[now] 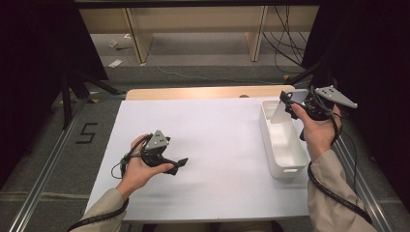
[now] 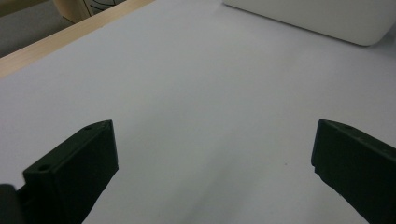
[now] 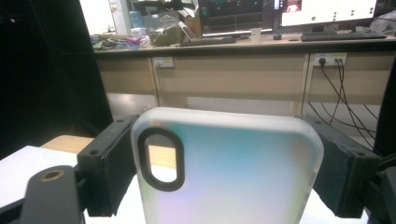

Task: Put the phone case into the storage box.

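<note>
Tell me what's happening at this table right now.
A person holds a gripper in each hand. The right gripper is clamped on a translucent phone case, holding it raised over the far end of the white bin at the right of the table. The left gripper rests low over the white tabletop, its jaws wide apart with nothing between them.

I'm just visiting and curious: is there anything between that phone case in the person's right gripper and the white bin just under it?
Nothing visible stands in the way. The right gripper holds the phone case by its sides above the far end of the white bin, and the part of the bin's inside that shows looks empty. The left gripper rests open, well off on the white table.
</note>
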Tool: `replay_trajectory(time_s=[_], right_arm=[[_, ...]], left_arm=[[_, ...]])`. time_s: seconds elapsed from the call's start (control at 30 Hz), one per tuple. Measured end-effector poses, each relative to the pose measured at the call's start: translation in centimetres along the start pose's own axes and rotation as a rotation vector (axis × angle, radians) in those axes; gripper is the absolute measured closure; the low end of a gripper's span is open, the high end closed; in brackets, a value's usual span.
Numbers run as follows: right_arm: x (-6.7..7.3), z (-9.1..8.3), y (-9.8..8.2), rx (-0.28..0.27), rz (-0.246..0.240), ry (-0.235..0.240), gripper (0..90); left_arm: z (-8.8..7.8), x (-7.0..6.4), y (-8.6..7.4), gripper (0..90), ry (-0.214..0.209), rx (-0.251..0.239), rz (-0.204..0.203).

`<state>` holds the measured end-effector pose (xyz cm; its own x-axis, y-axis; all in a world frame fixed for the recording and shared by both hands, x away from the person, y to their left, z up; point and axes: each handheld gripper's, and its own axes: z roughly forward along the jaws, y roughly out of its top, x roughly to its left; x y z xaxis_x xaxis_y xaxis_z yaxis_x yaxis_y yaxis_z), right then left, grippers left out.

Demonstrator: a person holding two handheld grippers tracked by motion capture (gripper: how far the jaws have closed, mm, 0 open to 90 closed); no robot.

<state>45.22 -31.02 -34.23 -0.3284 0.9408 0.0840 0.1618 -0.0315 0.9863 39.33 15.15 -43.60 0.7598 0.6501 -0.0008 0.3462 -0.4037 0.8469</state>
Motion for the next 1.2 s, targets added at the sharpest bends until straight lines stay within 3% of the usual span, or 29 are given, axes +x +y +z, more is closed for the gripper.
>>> replay_trajectory(time_s=[1.2], right_arm=[[-0.31, 0.99, -0.48, 0.031, -0.015, -0.011, 18.7]], left_arm=[[-0.07, 0.01, 0.06, 0.0, 0.001, 0.0, -0.003]])
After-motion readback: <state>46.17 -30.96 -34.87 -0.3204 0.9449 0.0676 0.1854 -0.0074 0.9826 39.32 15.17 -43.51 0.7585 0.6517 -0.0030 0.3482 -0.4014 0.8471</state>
